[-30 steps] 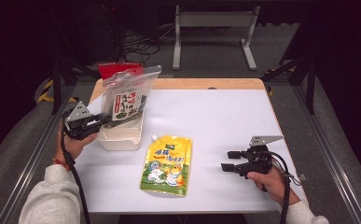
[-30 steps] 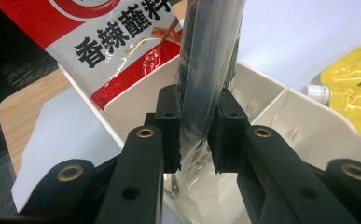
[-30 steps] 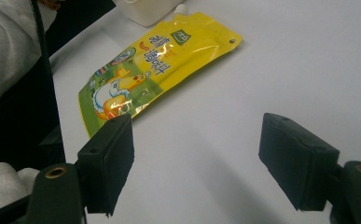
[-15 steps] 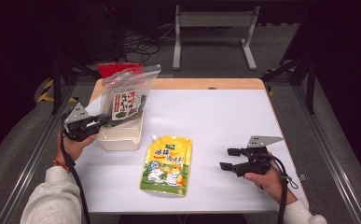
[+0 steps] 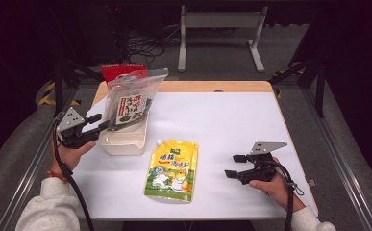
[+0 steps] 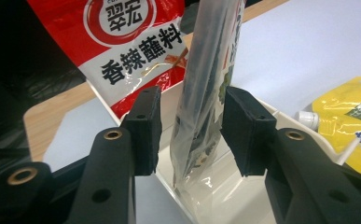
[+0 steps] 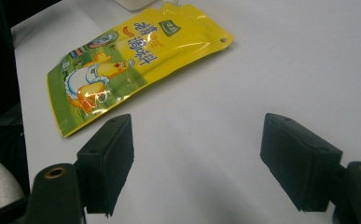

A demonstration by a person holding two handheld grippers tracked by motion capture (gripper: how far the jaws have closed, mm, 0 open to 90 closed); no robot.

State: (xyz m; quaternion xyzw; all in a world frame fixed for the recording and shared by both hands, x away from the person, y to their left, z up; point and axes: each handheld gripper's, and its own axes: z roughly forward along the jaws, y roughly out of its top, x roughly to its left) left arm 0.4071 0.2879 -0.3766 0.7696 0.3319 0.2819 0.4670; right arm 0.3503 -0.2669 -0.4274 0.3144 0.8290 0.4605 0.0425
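Desk (image 5: 231, 120), high view: white tub (image 5: 123, 142) at left holds a clear bag (image 5: 128, 103) standing upright and a red packet (image 5: 121, 73) behind it. Left tongs (image 5: 98, 124) sit at the bag's left edge. Yellow pouch (image 5: 171, 171) lies flat mid-desk; right tongs (image 5: 233, 165) stay well apart from it, spread, holding nothing.

Left gripper view: left tongs (image 6: 190, 128) parted, bag (image 6: 206, 88) between the pads, not clamped; tub (image 6: 262, 106) below, red packet (image 6: 131, 42) behind.

Right gripper view: right tongs (image 7: 197, 161) wide apart over bare desk (image 7: 285, 60); pouch (image 7: 127, 63) ahead.
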